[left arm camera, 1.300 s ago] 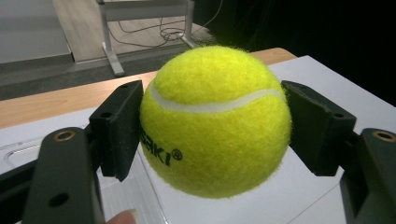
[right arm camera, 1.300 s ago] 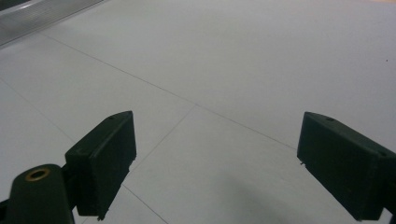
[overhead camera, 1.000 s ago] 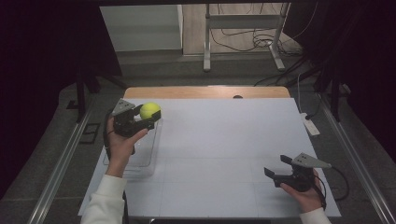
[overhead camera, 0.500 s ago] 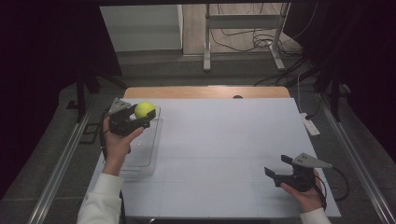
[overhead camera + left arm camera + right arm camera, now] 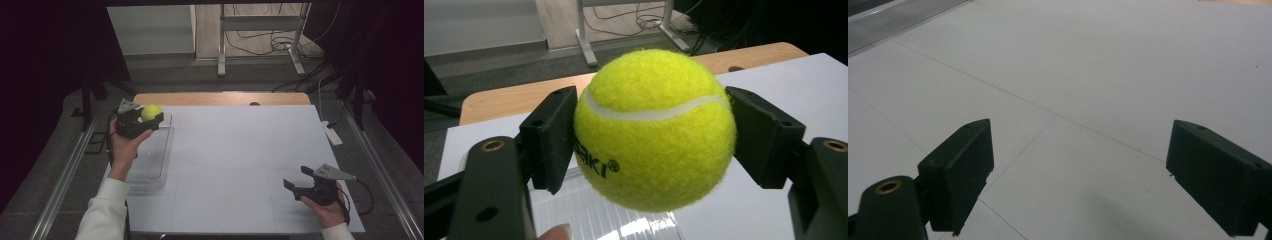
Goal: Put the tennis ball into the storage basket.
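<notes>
A yellow-green tennis ball (image 5: 152,111) is held up in the air over the far end of a clear plastic tray (image 5: 150,160), which lies at the table's left edge. My left gripper (image 5: 150,115) is shut on it. In the left gripper view, both black pads (image 5: 551,137) press on the sides of the tennis ball (image 5: 654,130), and the tray (image 5: 619,222) shows below. My right gripper (image 5: 296,176) rests low near the front right of the white table (image 5: 240,150). Its jaws stand wide apart, and the right gripper (image 5: 1078,175) has only bare white surface between them.
A wooden strip (image 5: 220,98) borders the table's far edge. On the floor to the right lies a white power strip (image 5: 332,134), and a metal stand (image 5: 220,60) with cables is behind the table. Dark curtains hang on both sides.
My left gripper has drifted a little to the left with the tennis ball still in it. The right gripper has stayed where it was.
</notes>
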A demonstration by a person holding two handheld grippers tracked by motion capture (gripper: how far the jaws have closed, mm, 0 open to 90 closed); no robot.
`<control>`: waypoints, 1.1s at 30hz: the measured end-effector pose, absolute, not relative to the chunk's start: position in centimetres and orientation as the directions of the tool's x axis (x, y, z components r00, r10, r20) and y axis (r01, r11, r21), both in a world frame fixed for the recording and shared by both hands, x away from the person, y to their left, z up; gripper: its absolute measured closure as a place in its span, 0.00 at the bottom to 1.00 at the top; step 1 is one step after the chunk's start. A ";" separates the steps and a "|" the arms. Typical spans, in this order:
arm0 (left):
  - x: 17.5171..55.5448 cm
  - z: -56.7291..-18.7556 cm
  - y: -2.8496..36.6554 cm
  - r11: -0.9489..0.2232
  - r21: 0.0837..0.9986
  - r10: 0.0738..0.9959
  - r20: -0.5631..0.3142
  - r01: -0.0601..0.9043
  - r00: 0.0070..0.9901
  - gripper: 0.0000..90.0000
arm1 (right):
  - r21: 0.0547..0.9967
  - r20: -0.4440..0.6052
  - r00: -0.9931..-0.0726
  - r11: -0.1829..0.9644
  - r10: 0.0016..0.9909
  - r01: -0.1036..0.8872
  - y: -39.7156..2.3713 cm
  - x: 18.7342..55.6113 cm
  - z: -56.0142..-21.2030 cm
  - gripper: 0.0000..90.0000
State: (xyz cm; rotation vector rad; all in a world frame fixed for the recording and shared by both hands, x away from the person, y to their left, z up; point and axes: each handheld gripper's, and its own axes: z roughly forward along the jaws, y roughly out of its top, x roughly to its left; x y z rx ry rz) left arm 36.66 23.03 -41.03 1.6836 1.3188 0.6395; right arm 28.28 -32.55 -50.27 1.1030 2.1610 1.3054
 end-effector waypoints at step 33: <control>40.3 -42.4 25.6 -0.039 0.827 0.979 -0.082 0.561 0.189 0.30 | 0.864 0.071 -0.616 0.260 0.785 0.431 -32.5 28.3 -50.4 0.13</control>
